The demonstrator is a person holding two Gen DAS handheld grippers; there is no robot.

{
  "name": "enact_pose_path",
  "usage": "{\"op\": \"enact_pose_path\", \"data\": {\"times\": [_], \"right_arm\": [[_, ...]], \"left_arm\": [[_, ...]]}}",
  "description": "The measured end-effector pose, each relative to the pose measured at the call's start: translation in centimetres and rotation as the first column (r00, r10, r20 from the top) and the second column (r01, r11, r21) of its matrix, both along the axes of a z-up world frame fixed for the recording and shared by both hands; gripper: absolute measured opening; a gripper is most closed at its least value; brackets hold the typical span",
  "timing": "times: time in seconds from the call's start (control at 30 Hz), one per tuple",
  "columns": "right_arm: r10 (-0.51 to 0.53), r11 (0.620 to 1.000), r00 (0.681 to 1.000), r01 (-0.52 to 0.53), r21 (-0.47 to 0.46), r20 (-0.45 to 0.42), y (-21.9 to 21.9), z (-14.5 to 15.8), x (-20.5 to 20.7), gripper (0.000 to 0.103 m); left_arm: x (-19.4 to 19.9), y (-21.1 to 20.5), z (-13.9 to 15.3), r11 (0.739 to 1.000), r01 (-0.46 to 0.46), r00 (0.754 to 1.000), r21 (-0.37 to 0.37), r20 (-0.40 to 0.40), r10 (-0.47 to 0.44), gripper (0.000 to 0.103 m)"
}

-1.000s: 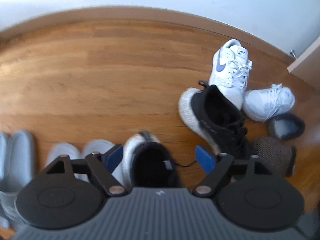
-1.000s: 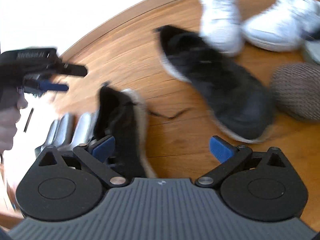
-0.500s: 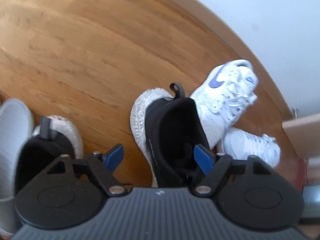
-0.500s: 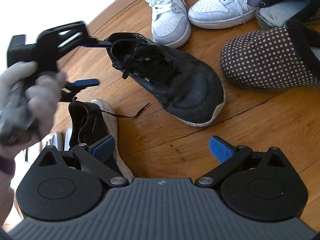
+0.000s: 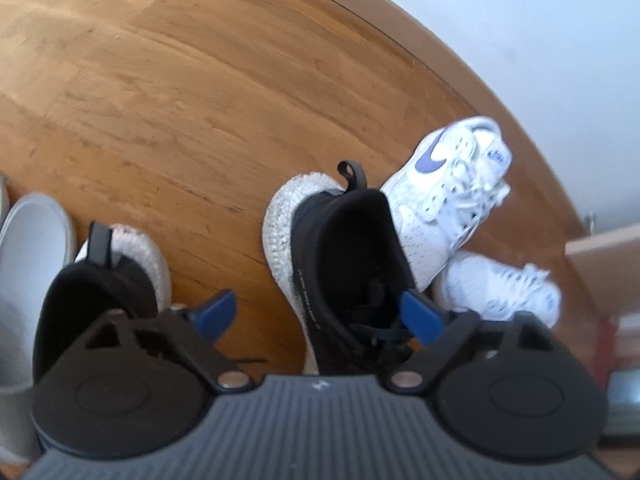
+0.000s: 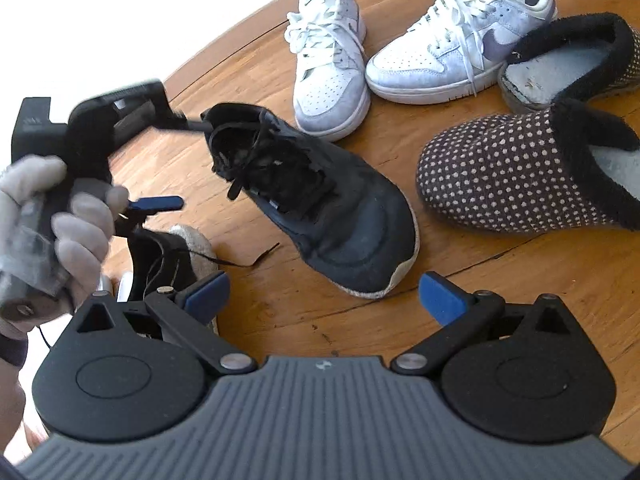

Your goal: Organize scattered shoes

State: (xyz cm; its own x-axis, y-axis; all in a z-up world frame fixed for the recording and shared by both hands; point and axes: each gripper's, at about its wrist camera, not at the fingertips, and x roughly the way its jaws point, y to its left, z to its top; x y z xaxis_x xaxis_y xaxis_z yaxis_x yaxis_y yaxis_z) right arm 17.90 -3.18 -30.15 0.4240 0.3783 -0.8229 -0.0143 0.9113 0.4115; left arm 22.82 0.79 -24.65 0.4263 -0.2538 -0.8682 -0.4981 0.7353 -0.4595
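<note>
The left gripper (image 5: 320,316) is the one right on the loose black knit sneaker with the speckled white sole (image 6: 320,208). Its fingers are spread wide around the heel collar, one blue pad (image 5: 420,316) over the opening. The sneaker's long axis runs heel-first at that gripper, toe angled off. The right gripper (image 6: 324,294) hangs wide and empty, short of the toe.

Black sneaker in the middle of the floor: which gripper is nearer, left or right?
Left. The left gripper straddles the black sneaker at its heel collar, fingers open. The right gripper hangs open short of its toe, not touching.
</note>
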Motion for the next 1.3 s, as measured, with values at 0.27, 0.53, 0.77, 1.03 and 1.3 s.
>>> {"op": "enact_pose_path", "data": {"times": [0.27, 0.53, 0.77, 1.03, 1.3], "right_arm": [[0.012, 1.0, 1.0, -0.012, 0.001, -0.016, 0.7, -0.2, -0.4, 0.102], [0.003, 1.0, 1.0, -0.003, 0.005, -0.022, 0.6, -0.4, -0.1, 0.102], [0.167, 0.978, 0.981, -0.152, -0.146, 0.1, 1.8, 0.8, -0.9, 0.102], [0.45, 0.855, 0.879, -0.374, -0.359, 0.158, 6.4, 1.7, -1.0, 0.102], [0.554, 0.779, 0.825, -0.466, -0.42, 0.112, 10.9, -0.9, 2.0, 0.102]], "left_arm": [[4.5, -3.6, -1.9, 0.996, 0.074, 0.996, 0.051, -0.054, -0.072, 0.101], [5.3, -4.2, -5.8, 1.0, 0.024, 0.981, -0.006, -0.191, -0.024, 0.04], [1.5, -3.3, -6.3, 0.989, 0.065, 0.955, -0.133, -0.278, -0.1, 0.037], [-0.9, -4.3, -2.1, 0.929, 0.369, 0.903, -0.036, -0.221, -0.368, 0.086], [-3.6, 4.1, 4.3, 0.937, 0.345, 0.938, 0.052, -0.066, -0.341, 0.095]]}}
